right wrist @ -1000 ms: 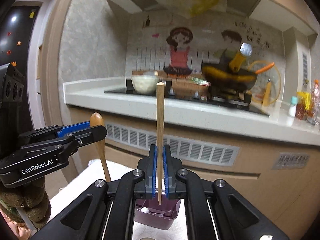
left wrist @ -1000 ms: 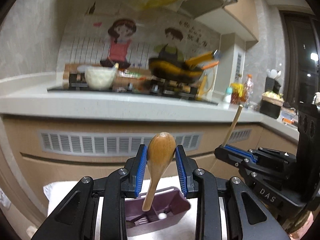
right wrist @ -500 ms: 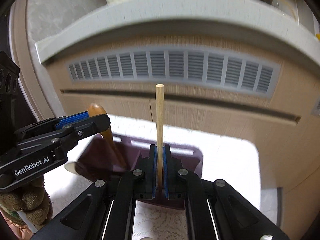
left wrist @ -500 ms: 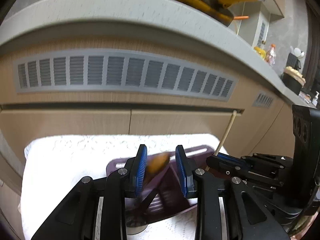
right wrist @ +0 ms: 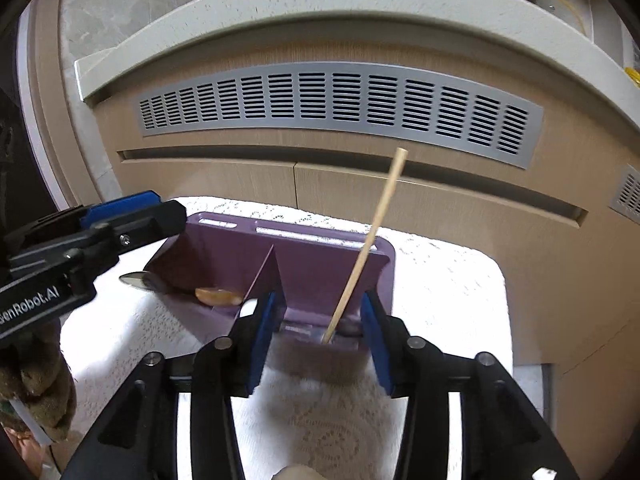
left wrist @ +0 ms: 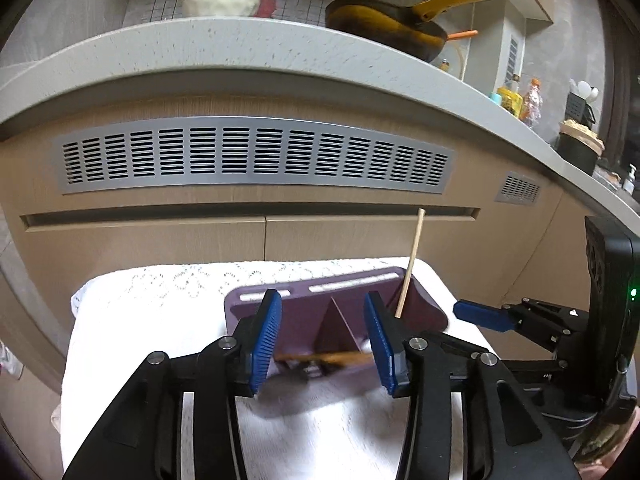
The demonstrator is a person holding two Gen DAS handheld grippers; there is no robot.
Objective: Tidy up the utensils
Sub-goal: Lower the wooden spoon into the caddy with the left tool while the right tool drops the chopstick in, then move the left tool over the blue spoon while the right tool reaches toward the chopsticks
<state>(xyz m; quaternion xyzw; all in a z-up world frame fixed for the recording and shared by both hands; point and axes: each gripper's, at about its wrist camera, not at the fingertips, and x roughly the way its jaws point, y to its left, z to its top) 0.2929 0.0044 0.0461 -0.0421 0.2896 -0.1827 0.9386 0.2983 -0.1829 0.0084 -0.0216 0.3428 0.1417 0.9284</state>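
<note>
A purple utensil holder (left wrist: 304,312) (right wrist: 316,264) with a middle divider stands on a white cloth. The wooden spoon (left wrist: 324,358) (right wrist: 218,296) lies loose and blurred in its left compartment. A wooden chopstick (right wrist: 366,248) (left wrist: 409,262) stands free in the right compartment, leaning right. My left gripper (left wrist: 326,340) is open just above the left compartment. My right gripper (right wrist: 316,332) is open around the chopstick's lower end without touching it.
The white lace cloth (right wrist: 440,288) covers a small table. A metal utensil tip (right wrist: 136,280) lies by the holder's left side. Wooden cabinet fronts with a grey vent (left wrist: 256,156) stand close behind, under a countertop (left wrist: 240,46) with a pan and bowl.
Both grippers tilted down over the holder and opened. The spoon dropped from the left gripper into the left compartment; the chopstick was released into the right compartment.
</note>
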